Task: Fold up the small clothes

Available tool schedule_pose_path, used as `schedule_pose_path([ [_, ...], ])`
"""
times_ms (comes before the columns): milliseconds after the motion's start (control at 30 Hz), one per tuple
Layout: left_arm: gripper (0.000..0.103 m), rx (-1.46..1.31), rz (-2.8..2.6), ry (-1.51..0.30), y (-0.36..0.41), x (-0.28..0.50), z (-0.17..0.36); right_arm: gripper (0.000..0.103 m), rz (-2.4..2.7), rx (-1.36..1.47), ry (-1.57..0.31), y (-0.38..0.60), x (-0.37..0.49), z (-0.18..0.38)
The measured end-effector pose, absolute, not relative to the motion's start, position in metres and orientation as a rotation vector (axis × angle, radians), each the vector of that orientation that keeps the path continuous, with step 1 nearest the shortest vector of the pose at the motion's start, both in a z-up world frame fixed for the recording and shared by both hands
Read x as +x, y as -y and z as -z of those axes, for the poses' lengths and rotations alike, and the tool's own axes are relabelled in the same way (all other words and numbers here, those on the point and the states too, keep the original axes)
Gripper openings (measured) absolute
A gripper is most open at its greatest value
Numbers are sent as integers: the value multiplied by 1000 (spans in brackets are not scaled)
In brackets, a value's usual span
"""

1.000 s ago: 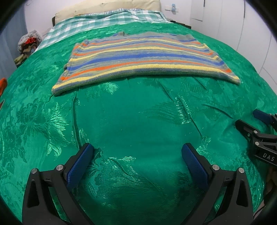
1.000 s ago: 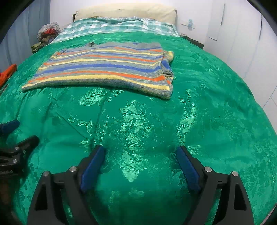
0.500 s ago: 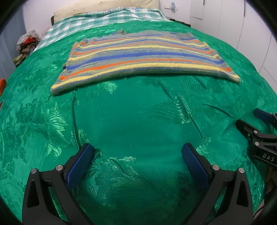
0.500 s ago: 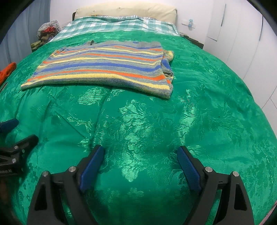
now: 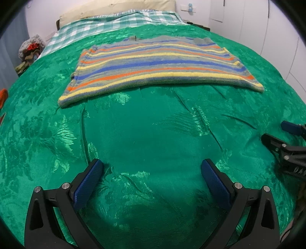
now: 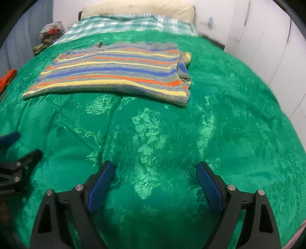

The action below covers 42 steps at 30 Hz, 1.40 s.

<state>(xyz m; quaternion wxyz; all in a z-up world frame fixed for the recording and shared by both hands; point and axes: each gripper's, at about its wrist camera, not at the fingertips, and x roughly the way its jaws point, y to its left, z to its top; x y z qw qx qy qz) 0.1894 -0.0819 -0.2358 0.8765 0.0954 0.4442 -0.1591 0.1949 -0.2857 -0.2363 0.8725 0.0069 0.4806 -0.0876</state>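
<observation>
A striped knit sweater (image 5: 158, 67) in grey, blue, orange and yellow lies flat and folded on the green bedspread (image 5: 153, 138), towards the head of the bed. In the right wrist view the same sweater (image 6: 118, 72) shows a tucked sleeve at its right edge. My left gripper (image 5: 152, 168) hovers open over bare bedspread, well short of the sweater's near hem. My right gripper (image 6: 155, 170) is also open with nothing between its blue pads, equally far from the sweater. Each gripper appears at the edge of the other's view.
A checked green-and-white sheet (image 5: 107, 23) and a cream pillow (image 6: 137, 9) lie at the head of the bed. A heap of clothes (image 5: 28, 51) sits at the far left. An orange item (image 6: 7, 78) lies at the left edge. White cupboard doors (image 6: 267, 38) stand on the right.
Both views have shifted only slightly, with the sweater sitting a little lower in the picture. The sweater has not moved on the bed and both grippers stay open.
</observation>
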Motion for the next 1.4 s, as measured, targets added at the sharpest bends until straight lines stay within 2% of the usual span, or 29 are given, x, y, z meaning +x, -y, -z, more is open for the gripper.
schedule_pose_path([
  [67,101,224,354,-948,83,184,225,86,107,60,-1062,300,197,224],
  [167,100,203,456,-870,98,177,196,85,83,173,-1024,345,203,198],
  [300,100,300,668,-770,175,191,169,85,-2,326,-999,415,258,175],
  [367,95,349,739,-757,214,205,172,82,-73,449,-1012,445,293,176],
  [400,87,362,761,-762,228,211,176,76,-98,498,-1023,459,312,178],
  [467,80,382,811,-830,263,233,194,72,-145,590,-1065,481,351,190],
  [567,80,385,815,-884,292,249,218,72,-200,673,-1145,496,393,211],
  [667,84,466,804,-819,309,244,227,72,-237,699,-1162,500,427,226],
  [700,76,491,808,-797,313,241,228,72,-247,714,-1160,499,435,231],
  [733,57,497,815,-790,315,240,228,72,-255,733,-1153,498,444,235],
  [767,43,503,816,-782,318,239,228,68,-259,756,-1138,497,455,239],
  [800,16,513,799,-776,320,239,227,50,-259,770,-1122,495,463,241],
  [833,9,516,777,-774,319,241,226,12,-249,775,-1120,492,472,244],
  [933,7,360,781,-812,298,250,211,9,-176,672,-1145,480,481,237],
  [1167,7,-141,685,-771,161,256,153,9,-242,502,-1050,431,483,147],
  [1400,7,-363,471,-796,33,269,162,9,-387,427,-1062,301,526,132],
])
